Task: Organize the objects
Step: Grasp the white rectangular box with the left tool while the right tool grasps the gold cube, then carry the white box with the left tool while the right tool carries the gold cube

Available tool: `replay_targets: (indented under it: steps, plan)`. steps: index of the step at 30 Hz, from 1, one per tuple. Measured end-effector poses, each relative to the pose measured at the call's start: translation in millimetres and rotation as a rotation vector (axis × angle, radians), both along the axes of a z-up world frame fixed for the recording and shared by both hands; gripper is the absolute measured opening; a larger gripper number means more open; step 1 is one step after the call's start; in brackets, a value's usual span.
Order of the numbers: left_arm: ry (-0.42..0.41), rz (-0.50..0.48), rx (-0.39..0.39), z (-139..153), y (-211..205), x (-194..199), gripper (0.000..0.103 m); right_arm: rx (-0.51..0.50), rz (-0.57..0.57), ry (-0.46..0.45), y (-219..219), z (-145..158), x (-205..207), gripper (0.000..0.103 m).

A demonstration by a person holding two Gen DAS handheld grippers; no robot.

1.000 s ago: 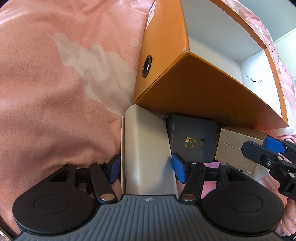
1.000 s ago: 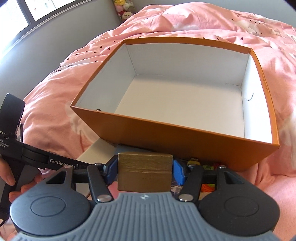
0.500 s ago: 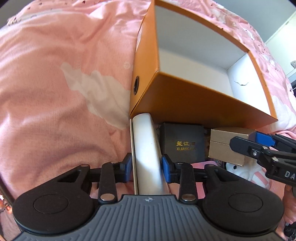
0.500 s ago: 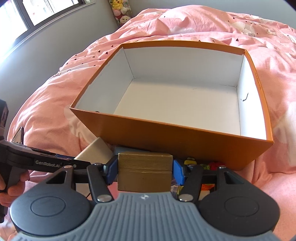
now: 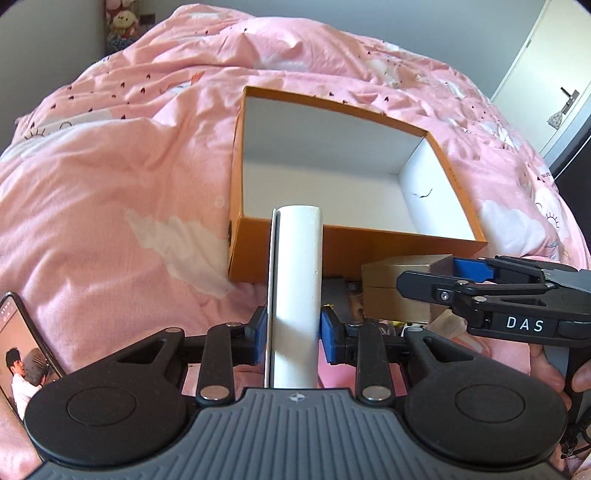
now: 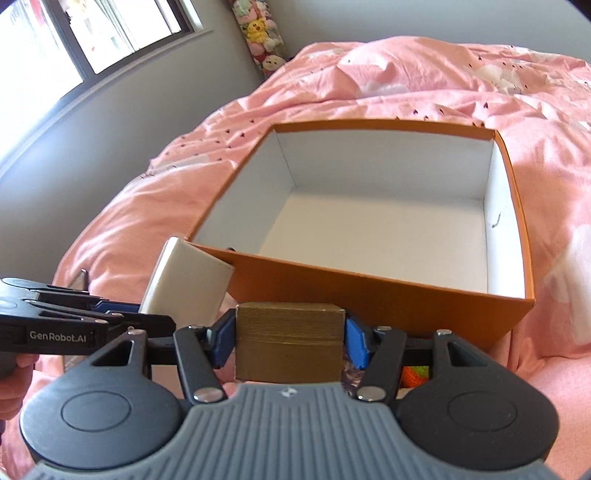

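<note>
An open orange box [image 5: 369, 254] with a white, empty inside lies on the pink bed; it also shows in the right wrist view [image 6: 369, 295]. My left gripper [image 5: 293, 332] is shut on a flat white box [image 5: 297, 288], held up in front of the orange box's near wall. That white box shows in the right wrist view [image 6: 184, 284] by the orange box's left corner. My right gripper [image 6: 290, 339] is shut on a gold-brown box [image 6: 290, 339], just short of the near wall. The gold box also shows in the left wrist view [image 5: 399, 291].
A pink duvet [image 5: 110, 184] covers the bed. A phone [image 5: 22, 350] lies at the lower left. A dark box [image 5: 334, 295] and small colourful items [image 6: 417, 376] lie under the grippers. A window [image 6: 92, 40] and plush toys [image 6: 262, 33] are at the back.
Both grippers have risen with their boxes. The white box is off the bed and turned edge-on. The orange box now sits lower and farther in both views.
</note>
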State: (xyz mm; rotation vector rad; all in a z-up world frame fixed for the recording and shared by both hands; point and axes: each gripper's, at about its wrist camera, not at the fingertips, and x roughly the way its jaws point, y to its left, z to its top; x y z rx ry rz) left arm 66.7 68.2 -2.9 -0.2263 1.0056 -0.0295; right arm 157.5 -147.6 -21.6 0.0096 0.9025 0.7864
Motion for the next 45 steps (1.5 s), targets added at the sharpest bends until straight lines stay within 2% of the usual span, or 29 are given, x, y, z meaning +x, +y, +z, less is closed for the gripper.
replay_targets:
  steps: [10,16,21,25,28,33,38,39,43,45]
  plan:
    - [-0.177,-0.036,-0.015,44.4,-20.6,7.1,0.033,0.068,0.012,-0.111,-13.6,41.2,-9.2,0.061]
    - [-0.253,-0.033,0.020,58.8,-26.3,42.6,0.033,0.049,-0.037,-0.204,-19.0,61.4,5.4,0.061]
    - [-0.276,-0.042,0.047,68.4,-25.6,76.9,0.033,0.039,-0.072,-0.263,-17.3,74.0,26.5,0.061]
    - [-0.241,-0.063,0.097,63.2,-26.2,107.5,0.033,0.022,-0.089,-0.282,-8.6,75.3,46.9,0.061]
    - [-0.192,-0.077,0.143,51.7,-26.8,131.6,0.033,-0.004,-0.102,-0.262,0.4,66.9,65.1,0.061]
    - [-0.054,-0.078,0.195,11.5,-22.5,171.2,0.033,-0.053,-0.120,-0.214,11.7,43.8,89.8,0.061]
    - [0.047,-0.058,0.245,-28.4,-27.1,186.4,0.033,-0.074,-0.130,-0.124,14.1,11.9,109.8,0.061]
    - [0.056,-0.059,0.265,-35.3,-30.4,186.9,0.033,-0.077,-0.132,-0.106,14.0,6.6,112.9,0.061]
    - [0.087,-0.063,0.439,-61.6,-48.9,190.1,0.033,-0.096,-0.127,-0.060,15.0,-12.6,123.2,0.061]
    - [0.100,-0.069,0.499,-71.4,-54.8,188.8,0.033,-0.101,-0.123,-0.049,15.5,-17.9,127.6,0.061]
